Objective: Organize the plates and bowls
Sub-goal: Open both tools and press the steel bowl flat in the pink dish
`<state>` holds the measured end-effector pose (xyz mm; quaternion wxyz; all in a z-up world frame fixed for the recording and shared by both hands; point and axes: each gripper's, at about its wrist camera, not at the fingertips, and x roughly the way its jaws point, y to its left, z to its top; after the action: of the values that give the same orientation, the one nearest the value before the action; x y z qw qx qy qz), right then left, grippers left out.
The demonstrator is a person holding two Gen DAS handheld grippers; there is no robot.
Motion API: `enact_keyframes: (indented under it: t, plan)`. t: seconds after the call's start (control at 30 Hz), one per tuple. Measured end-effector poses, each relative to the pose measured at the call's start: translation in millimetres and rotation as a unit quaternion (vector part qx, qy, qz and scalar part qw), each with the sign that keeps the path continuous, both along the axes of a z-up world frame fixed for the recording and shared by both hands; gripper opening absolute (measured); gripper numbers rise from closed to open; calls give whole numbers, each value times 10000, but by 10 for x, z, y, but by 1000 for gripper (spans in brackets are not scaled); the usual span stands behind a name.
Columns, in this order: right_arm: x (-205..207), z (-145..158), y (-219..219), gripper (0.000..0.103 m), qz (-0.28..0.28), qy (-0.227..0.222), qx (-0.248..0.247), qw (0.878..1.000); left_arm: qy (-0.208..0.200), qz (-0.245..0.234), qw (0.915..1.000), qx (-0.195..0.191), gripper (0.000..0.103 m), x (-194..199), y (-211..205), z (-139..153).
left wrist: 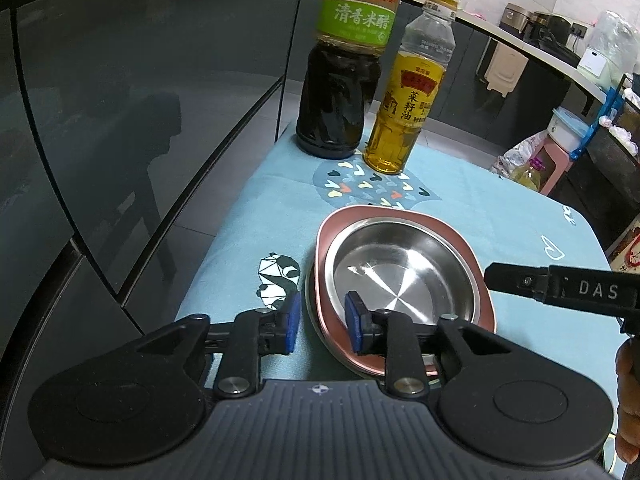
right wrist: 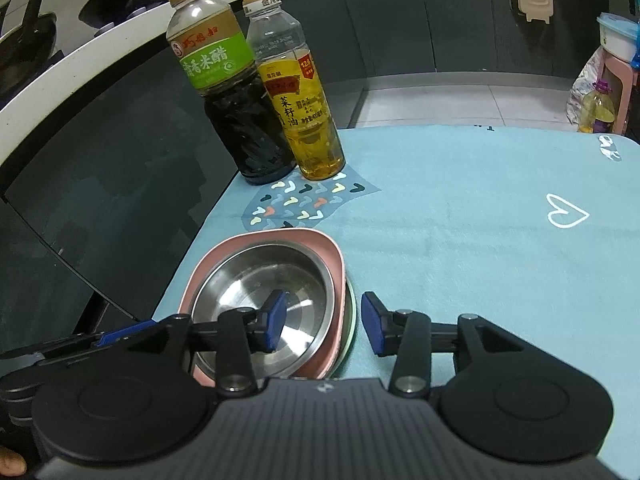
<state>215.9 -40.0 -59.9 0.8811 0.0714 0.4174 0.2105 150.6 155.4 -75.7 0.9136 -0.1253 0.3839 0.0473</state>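
Nearest us, both claws spread and empty: left gripper (left wrist: 322, 322) straddling the left rim of the round steel bowl (left wrist: 400, 276) nested in the pink squarish plate (left wrist: 482, 276), right gripper (right wrist: 324, 326) straddling its right rim. Stacking looks done; next likely a two-sided rim pinch. Farther back, vinegar bottle (left wrist: 344, 68), oil bottle (left wrist: 404, 92).

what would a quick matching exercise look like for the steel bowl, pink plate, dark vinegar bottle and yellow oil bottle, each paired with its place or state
Column one:
1. steel bowl
2. pink plate
3. dark vinegar bottle
4. yellow oil bottle

Column two:
A. wears a green label
B. nested inside another dish
C. part full of clear golden liquid
D. holds a dish, with another rim showing beneath it

Pairs: 1-B, 2-D, 3-A, 4-C

Both bottles stand upright at the far end of the blue tablecloth.
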Motion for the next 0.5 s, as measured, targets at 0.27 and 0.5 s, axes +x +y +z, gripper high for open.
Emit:
enact_keyframes:
  t: [0.27, 0.5]
  plan:
    - [-3, -33, -14, 39, 14, 101, 13, 9999, 3, -35, 9999, 96, 33, -6, -3, -27]
    - [31, -112, -6, 40, 23, 271, -10, 9996, 148, 13, 9999, 53, 34, 33, 53, -125]
